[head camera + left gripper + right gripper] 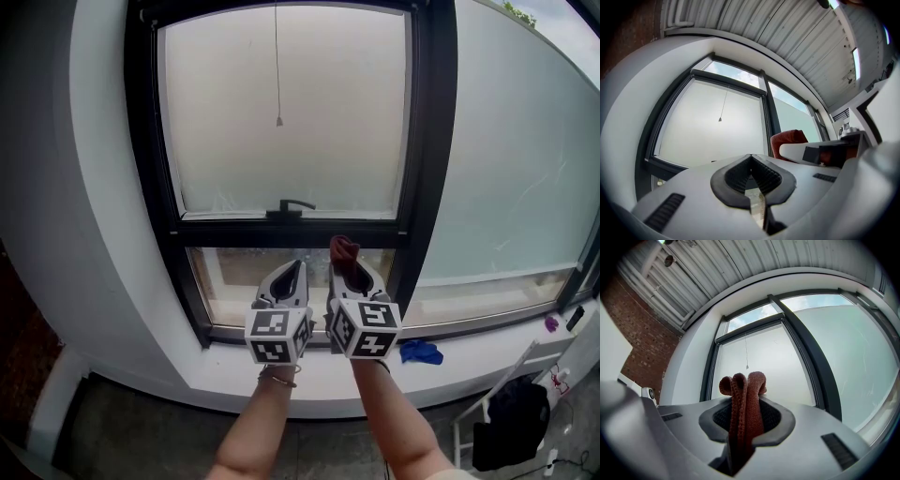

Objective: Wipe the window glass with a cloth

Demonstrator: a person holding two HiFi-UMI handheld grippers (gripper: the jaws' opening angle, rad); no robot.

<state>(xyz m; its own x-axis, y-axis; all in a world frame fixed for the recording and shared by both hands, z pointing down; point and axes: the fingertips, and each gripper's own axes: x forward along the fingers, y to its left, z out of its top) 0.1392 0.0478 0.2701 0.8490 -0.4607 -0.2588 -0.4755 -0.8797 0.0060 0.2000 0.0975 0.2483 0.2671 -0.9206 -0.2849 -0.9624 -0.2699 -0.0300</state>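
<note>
The right gripper [354, 277] pinches a folded rust-red cloth [343, 250] in front of the frosted window glass [281, 141]. Just beside it, the left gripper [297, 269] is pressed together, holding nothing.

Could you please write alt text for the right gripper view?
The right gripper is shut on a folded red-brown cloth, aimed up at a frosted window with a dark frame. A cord hangs before it; a brick wall is at left.
</note>
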